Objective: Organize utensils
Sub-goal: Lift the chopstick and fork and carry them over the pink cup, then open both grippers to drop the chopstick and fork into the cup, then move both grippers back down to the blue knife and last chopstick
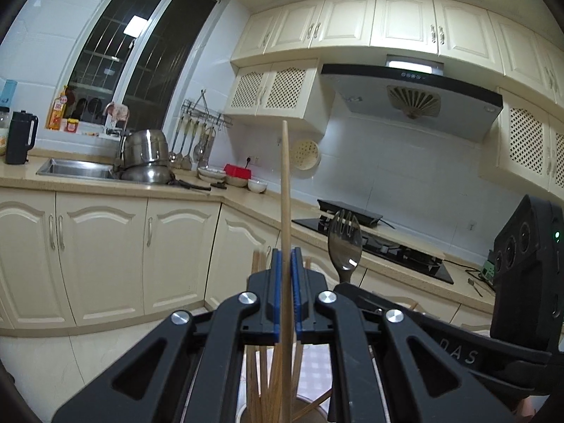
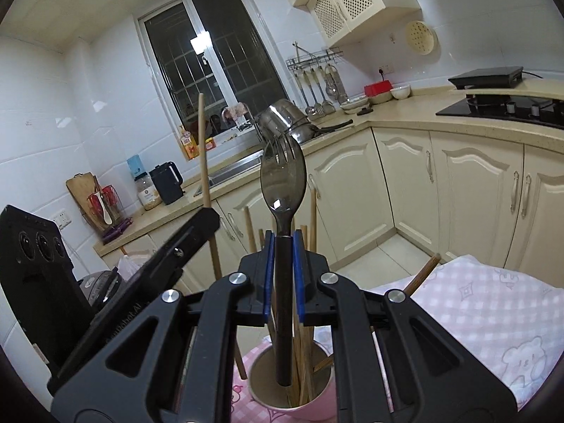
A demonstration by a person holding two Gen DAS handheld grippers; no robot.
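Left wrist view: the left gripper [image 1: 286, 282] stands upright with its 2 blue-padded jaws clenched on a single wooden chopstick [image 1: 284, 190], which rises vertically far above the fingers. Below the jaws, the chopstick's lower end descends among further chopsticks [image 1: 262, 380] standing in a cup [image 1: 310, 410], only partly seen at the bottom edge. To the right, the dark spoon [image 1: 343, 246] and a fork behind it stand upright, held by the right gripper [image 1: 356, 290], whose black body fills the right edge.

Right wrist view: the right gripper [image 2: 283, 268] has its 2 jaws clamped on the dark handle of the spoon [image 2: 282, 183], bowl uppermost, with the tines of a fork [image 2: 282, 148] showing just behind the bowl; whether both handles are in the grasp cannot be told. The handle's lower end hangs inside the mouth of the pink cup [image 2: 261, 393], beside several chopsticks [image 2: 303, 370] leaning in it. The cup stands on a pink checked cloth [image 2: 476, 303]. At left, the left gripper [image 2: 195, 232] holds the chopstick [image 2: 204, 162] upright, near the cup.

Background: cream cabinets [image 2: 416, 190], a sink [image 1: 75, 168] with steel pots [image 1: 146, 148], and a hob [image 2: 507, 107].
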